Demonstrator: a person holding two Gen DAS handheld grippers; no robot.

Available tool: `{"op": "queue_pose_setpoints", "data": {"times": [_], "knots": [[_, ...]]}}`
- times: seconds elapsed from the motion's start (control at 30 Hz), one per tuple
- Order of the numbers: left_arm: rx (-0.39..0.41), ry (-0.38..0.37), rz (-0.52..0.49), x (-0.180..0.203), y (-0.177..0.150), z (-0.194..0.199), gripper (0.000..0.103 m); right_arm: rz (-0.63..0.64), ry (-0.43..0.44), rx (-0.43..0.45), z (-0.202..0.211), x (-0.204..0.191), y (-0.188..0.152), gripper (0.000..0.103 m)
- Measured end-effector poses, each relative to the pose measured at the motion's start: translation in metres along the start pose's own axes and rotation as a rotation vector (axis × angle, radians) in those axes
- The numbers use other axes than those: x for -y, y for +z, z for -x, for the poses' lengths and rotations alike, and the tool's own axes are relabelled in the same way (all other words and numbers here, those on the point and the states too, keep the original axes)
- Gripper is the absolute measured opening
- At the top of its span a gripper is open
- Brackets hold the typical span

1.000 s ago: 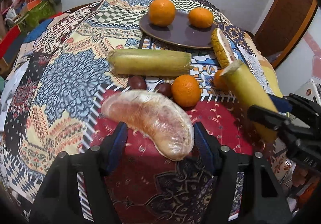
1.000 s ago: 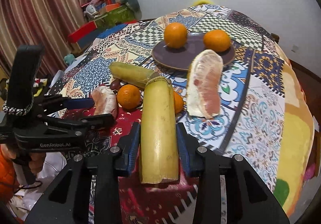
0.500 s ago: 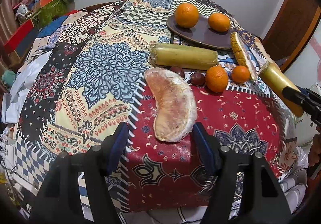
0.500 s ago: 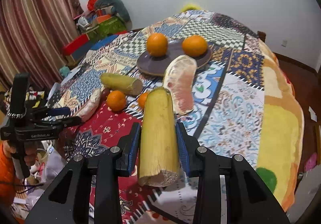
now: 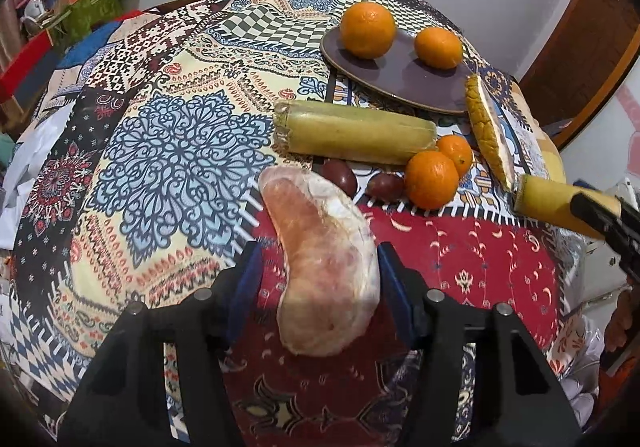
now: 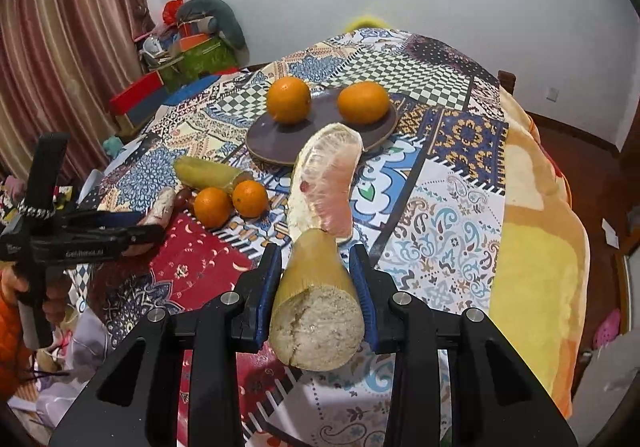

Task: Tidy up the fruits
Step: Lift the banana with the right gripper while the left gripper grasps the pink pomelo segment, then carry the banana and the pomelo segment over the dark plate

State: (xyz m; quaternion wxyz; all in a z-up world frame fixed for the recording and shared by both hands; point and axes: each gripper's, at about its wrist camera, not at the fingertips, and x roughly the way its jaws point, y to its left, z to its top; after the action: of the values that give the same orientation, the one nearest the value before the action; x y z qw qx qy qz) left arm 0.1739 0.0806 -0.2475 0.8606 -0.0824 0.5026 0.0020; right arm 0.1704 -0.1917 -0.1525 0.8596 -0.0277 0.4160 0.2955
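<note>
Closing my left gripper point(image 5: 318, 279) on the pomelo wedge point(image 5: 320, 259), lengthwise between the jaws, right pad touching, left not quite; my right gripper point(image 6: 316, 283) clamps the cane point(image 6: 318, 303) aloft.

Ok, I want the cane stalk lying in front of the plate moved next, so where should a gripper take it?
Grip the cane stalk around its middle, coming down from above with the jaws across its narrow width. It lies flat, the oranges crowd its right end and the plums sit close in front, so the middle looks freest.
</note>
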Motion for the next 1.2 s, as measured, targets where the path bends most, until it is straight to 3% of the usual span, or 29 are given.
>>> {"op": "queue_pose_setpoints", "data": {"times": [0.23, 0.53, 0.83, 1.2], "knots": [[0.006, -0.01, 0.011, -0.003, 0.004, -0.004, 0.056, 0.003, -0.011, -0.101, -0.016, 0.005, -0.015, 0.035], [0.017, -0.034, 0.014, -0.006, 0.005, -0.005, 0.048, 0.008, 0.006, -0.149, -0.037, 0.01, -0.006, 0.035], [0.032, -0.013, 0.008, -0.001, -0.002, 0.008, 0.043, -0.023, 0.003, -0.096, -0.031, 0.01, -0.006, 0.033], [0.152, -0.016, -0.008, 0.009, 0.011, 0.053, 0.043, -0.02, 0.0, 0.027, 0.004, 0.007, 0.016, 0.031]]}}
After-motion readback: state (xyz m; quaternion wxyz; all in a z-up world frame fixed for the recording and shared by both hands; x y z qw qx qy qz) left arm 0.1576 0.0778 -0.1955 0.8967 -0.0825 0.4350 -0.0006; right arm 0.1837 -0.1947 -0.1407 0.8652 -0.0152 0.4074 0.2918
